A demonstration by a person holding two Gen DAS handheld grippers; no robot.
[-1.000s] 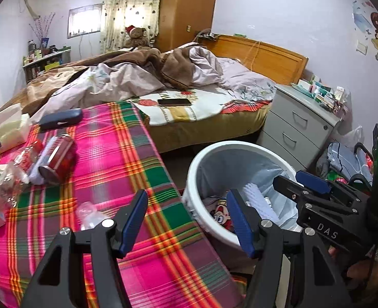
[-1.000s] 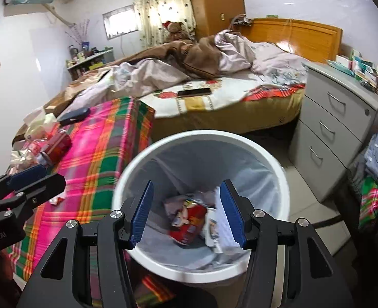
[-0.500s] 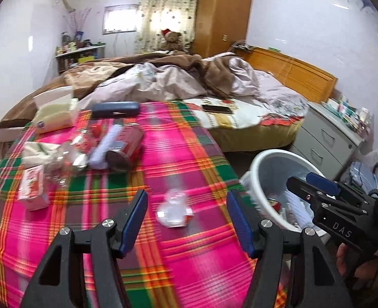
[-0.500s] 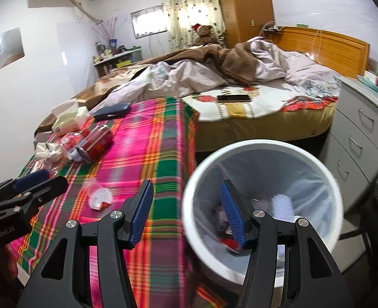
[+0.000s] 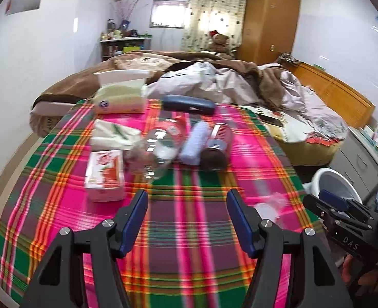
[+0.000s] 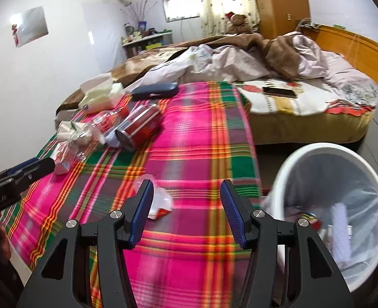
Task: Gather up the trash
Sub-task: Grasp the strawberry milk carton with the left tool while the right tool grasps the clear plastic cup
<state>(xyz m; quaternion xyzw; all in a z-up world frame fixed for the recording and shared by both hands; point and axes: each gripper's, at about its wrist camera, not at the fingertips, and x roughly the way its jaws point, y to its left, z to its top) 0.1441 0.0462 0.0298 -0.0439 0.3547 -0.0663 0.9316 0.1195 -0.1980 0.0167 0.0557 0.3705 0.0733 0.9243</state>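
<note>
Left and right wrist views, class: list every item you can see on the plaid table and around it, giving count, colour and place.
Drink can: one, red, lying mid-table.
Clear plastic bottle: one, beside the can.
Small carton: one, red and white, left side.
Crumpled wrapper: one, white, near edge.
Tissue pack: one, pale, far left.
Dark case: one, navy, far edge.
Waste bin: one, white, lined, floor right of table.
Phone: one, black, on bed.
Left gripper: open, empty.
Right gripper: open, empty.

Motion blur is smearing the plaid tablecloth [image 5: 189, 243] and the clear wrapper [image 5: 268, 206] near its right edge. The white bin [image 6: 304, 159] is getting cropped at right, its contents too blurred to identify.
</note>
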